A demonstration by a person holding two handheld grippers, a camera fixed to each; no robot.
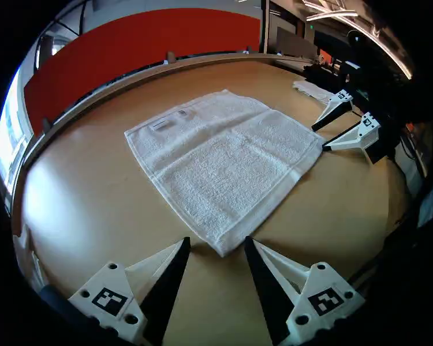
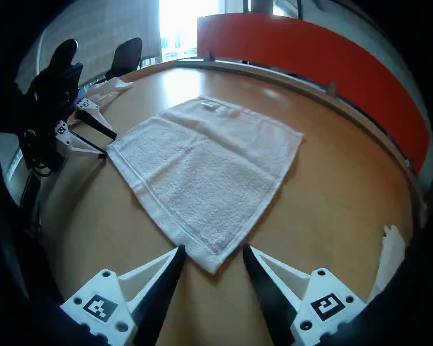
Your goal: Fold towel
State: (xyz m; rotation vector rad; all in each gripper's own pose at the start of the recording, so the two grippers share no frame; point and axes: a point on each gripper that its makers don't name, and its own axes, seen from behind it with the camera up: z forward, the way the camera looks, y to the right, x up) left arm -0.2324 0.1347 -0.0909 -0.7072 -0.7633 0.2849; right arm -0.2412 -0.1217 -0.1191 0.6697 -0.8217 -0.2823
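Note:
A white towel [image 1: 222, 161] lies flat in a single layer on the wooden table [image 1: 89, 190], with a small label near its far edge. In the left gripper view, my left gripper [image 1: 216, 241] stands open with one towel corner lying between its fingertips, not pinched. My right gripper [image 1: 319, 139] shows farther off at the towel's right corner, also open. In the right gripper view, the right gripper [image 2: 213, 249] is open around the near corner of the towel [image 2: 208, 167]. The left gripper [image 2: 108, 146] sits open at the towel's left corner.
A red partition [image 1: 141, 46] runs along the table's far edge. A second white cloth [image 1: 312, 89] lies behind the right gripper. Another cloth [image 2: 392, 248] sits at the table's right rim, and black chairs [image 2: 127, 55] stand beyond the table [image 2: 343, 173].

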